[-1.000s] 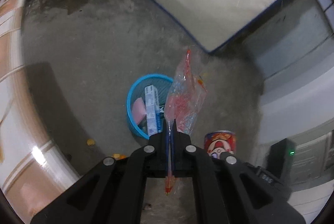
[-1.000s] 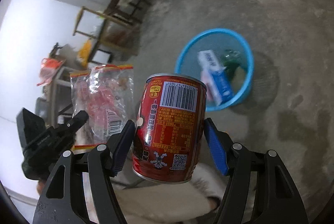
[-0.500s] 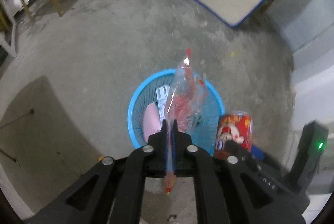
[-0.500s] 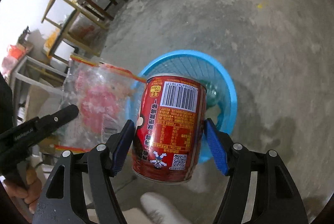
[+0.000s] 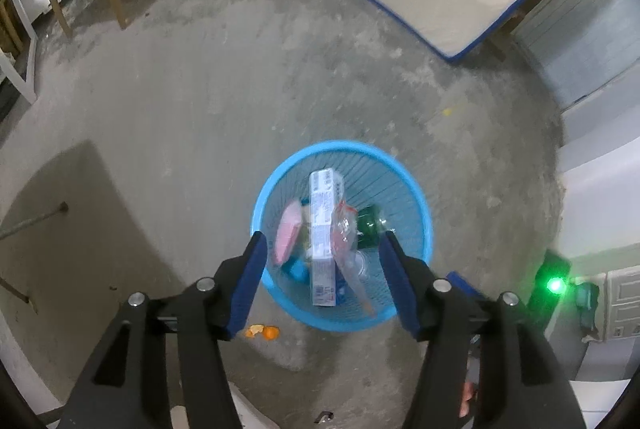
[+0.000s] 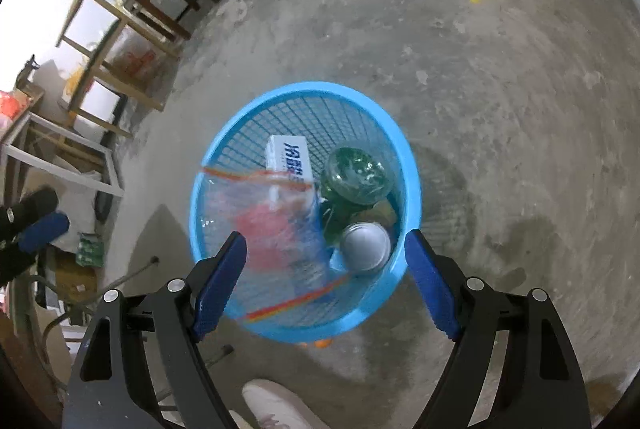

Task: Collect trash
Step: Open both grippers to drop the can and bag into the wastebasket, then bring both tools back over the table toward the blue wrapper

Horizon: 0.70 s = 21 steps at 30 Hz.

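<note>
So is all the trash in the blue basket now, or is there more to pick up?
Nearly. The plastic bag and the can are in the blue basket with a box and a green bottle. Both claws, left and right, hold nothing; their jaws are opening above it. Still left: orange peel on the floor beside the basket and a yellow scrap farther off.

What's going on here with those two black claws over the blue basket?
A person is collecting trash with a gripper in each hand. Both the left gripper and the right gripper hang over the basket, jaws opening, nothing between them. A clear bag and a can lie in the basket, beside a box and a green bottle. Orange peel lies on the floor beside it.
</note>
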Tool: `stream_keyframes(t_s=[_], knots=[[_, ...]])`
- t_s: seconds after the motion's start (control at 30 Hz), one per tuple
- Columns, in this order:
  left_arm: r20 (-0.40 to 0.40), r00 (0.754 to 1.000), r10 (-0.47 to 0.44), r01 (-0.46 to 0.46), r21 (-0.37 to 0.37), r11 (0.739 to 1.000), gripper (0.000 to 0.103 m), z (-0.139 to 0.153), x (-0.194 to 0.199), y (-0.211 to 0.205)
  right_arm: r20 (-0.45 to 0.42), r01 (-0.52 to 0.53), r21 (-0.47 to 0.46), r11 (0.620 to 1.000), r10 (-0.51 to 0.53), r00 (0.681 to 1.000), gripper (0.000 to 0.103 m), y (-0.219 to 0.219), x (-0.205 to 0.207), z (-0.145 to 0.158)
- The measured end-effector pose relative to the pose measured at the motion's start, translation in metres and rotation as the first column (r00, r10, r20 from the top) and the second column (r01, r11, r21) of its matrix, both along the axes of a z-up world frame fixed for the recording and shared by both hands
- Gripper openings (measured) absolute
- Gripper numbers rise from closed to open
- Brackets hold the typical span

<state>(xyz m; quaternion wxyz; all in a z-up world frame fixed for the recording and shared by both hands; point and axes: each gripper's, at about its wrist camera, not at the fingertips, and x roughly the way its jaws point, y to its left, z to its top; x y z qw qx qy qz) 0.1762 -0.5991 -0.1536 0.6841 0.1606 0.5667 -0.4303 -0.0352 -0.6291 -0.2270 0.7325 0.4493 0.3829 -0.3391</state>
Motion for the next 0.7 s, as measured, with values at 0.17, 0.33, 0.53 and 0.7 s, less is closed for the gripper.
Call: stream_keyframes(t_s=[0.17, 0.33, 0.53, 0.7], knots=[[0.042, 0.999, -0.021, 0.024, -0.079, 0.997, 0.064, 0.052, -0.012, 0.015, 0.042, -0.014, -0.038, 0.999, 0.016, 0.999, 0.078, 0.026, -0.015, 0.027], [0.078, 0.996, -0.044, 0.056, -0.164, 0.985, 0.071, 0.109, -0.03, 0.055, 0.105, -0.03, -0.074, 0.997, 0.037, 0.994, 0.078, 0.048, -0.025, 0.052], [0.087, 0.996, -0.017, 0.038, -0.244, 0.969, 0.077, 0.159, -0.048, 0.137, 0.162, -0.051, -0.061, 0.997, 0.06, 0.985, 0.078, 0.084, -0.038, 0.072], [0.086, 0.996, 0.039, -0.01, -0.314, 0.949, 0.083, 0.18, -0.06, 0.225, 0.161, -0.112, -0.071, 0.991, 0.122, 0.979, 0.078, 0.125, -0.04, 0.09]])
